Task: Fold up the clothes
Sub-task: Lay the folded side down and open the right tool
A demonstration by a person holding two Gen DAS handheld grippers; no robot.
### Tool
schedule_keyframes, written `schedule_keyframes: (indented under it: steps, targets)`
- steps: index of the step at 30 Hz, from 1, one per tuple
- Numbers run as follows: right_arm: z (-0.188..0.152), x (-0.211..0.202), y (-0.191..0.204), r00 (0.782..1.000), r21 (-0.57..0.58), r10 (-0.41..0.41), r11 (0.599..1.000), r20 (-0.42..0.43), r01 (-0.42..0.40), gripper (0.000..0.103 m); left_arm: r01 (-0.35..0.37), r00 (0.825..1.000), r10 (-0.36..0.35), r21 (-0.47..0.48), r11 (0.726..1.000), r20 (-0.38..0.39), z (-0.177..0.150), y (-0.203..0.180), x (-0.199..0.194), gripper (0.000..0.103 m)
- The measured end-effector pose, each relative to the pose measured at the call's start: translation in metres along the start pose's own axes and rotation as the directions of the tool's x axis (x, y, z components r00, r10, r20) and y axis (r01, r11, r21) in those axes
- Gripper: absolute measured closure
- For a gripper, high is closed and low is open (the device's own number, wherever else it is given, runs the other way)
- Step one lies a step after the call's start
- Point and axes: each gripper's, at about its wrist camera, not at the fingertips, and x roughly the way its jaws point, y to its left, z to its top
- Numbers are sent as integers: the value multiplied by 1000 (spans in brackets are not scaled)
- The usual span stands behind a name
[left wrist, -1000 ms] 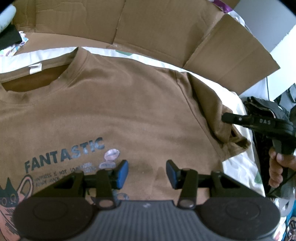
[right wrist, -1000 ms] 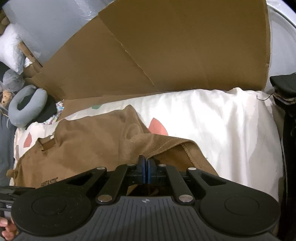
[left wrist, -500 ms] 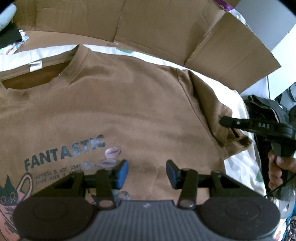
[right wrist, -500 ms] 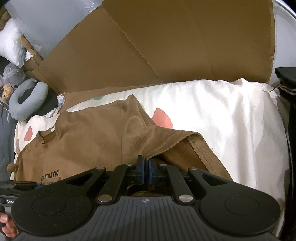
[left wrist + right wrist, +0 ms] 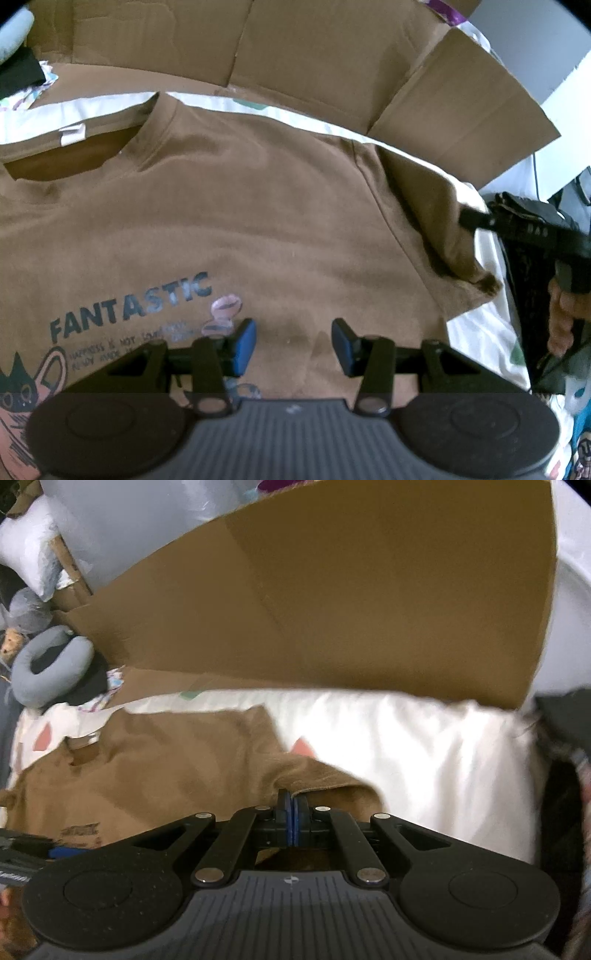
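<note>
A brown T-shirt (image 5: 240, 221) printed "FANTASTIC" lies face up on a white bed sheet (image 5: 424, 746), neckline toward the cardboard. My left gripper (image 5: 294, 341) hovers open just over the chest, blue pads apart and nothing between them. In the right wrist view my right gripper (image 5: 292, 812) is shut on the hem of the shirt's sleeve (image 5: 317, 775), which is lifted and bunched above the sheet. The left wrist view shows that same right gripper (image 5: 466, 218) at the sleeve (image 5: 439, 221) on the right, with a hand (image 5: 565, 314) on its handle.
Flattened cardboard (image 5: 332, 602) stands along the far edge of the bed. A grey neck pillow (image 5: 48, 668) and white cushions lie at the far left. Dark clothing (image 5: 532, 221) is piled beyond the bed's right edge. Bare white sheet lies right of the sleeve.
My right gripper has carried the pinched sleeve inward and upward toward the shirt's body, so the sleeve bunches more. The left gripper stays open over the chest, barely shifted.
</note>
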Motion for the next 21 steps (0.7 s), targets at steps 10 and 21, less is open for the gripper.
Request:
schedule_keyframes:
  steps: [10,21]
  targets:
    - [34,-6,-32,986,45,-146,989,83,143,103,-10,1000,10,4,1000,-1,3,4,2,55]
    - [56,5,-55,963,52,-254,967,88,251,103,-20,1000,20,4,1000,4,0,15,0,55]
